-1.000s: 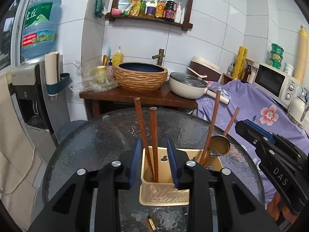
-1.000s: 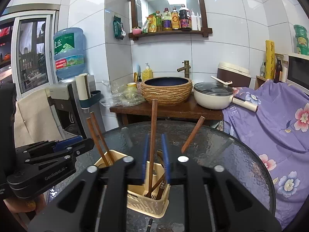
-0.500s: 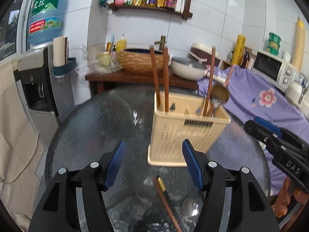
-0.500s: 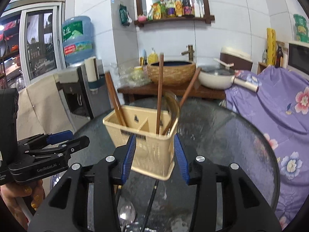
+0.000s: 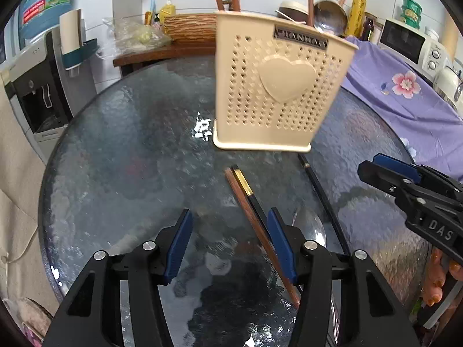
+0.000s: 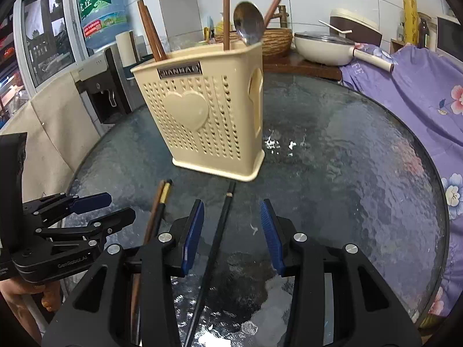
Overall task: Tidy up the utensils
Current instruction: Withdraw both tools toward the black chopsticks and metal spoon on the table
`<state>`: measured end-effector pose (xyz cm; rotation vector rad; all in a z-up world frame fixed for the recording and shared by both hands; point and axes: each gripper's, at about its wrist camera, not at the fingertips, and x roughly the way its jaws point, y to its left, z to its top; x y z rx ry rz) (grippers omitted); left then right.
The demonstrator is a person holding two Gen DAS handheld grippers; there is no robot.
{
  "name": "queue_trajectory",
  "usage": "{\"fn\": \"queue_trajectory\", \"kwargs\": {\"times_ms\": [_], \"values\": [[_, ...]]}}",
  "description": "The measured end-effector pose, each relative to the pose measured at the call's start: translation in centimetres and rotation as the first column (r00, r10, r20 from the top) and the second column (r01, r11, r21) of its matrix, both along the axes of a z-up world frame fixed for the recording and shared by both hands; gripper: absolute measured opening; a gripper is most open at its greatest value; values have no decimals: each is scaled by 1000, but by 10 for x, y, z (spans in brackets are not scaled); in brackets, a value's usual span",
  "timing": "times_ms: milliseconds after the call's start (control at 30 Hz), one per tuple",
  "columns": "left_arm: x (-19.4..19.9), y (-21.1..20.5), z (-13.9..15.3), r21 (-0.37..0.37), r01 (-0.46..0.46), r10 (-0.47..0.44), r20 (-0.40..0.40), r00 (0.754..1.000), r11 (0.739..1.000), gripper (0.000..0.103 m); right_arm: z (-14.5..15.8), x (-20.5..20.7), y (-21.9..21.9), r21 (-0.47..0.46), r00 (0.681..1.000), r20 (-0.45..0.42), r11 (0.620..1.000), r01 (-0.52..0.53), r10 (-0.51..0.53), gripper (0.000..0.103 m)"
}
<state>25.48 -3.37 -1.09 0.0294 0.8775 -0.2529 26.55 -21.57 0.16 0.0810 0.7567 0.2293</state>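
Note:
A cream perforated utensil holder [image 5: 277,86] [image 6: 208,115] stands on the round glass table [image 5: 115,159] [image 6: 347,159]. It holds brown chopsticks [image 6: 150,34] and a metal spoon [image 6: 249,26]. A brown chopstick [image 5: 254,225] and a black gold-tipped chopstick [image 5: 246,185] lie in front of it, beside a spoon [image 5: 309,225] and another black chopstick [image 5: 324,196] [image 6: 214,245]. My left gripper [image 5: 230,245] is open and empty above the brown and gold-tipped chopsticks. My right gripper [image 6: 231,231] is open and empty over the other black chopstick.
A wooden side table [image 6: 301,63] with a woven basin [image 6: 277,39] and a white pan [image 6: 324,47] stands behind the glass table. A purple flowered cloth [image 6: 419,86] lies to the right, a water dispenser [image 5: 37,72] to the left, a microwave [image 5: 413,43] at far right.
Both grippers have pulled back and down from the holder toward the table's near side. Both have opened wide. The chopsticks and spoon lying on the table have come into view.

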Motion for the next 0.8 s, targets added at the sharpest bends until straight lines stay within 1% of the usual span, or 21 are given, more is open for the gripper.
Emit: {"fn": "queue_trajectory", "kwargs": {"times_ms": [233, 467, 733, 800], "values": [[-2, -7, -14, 4, 28, -28, -38, 999, 1000, 50, -13, -3, -7, 6, 1000, -24, 1000, 20, -20, 41], [-2, -11, -24, 18, 36, -35, -58, 998, 999, 48, -14, -3, -11, 12, 999, -34, 1000, 25, -25, 42], [1, -11, -24, 3, 30, -30, -61, 998, 1000, 48, -16, 1, -6, 15, 999, -45, 1000, 25, -24, 42], [1, -13, -24, 21, 27, -26, -55, 998, 999, 48, -17, 1, -4, 13, 999, -47, 1000, 24, -24, 42]]}}
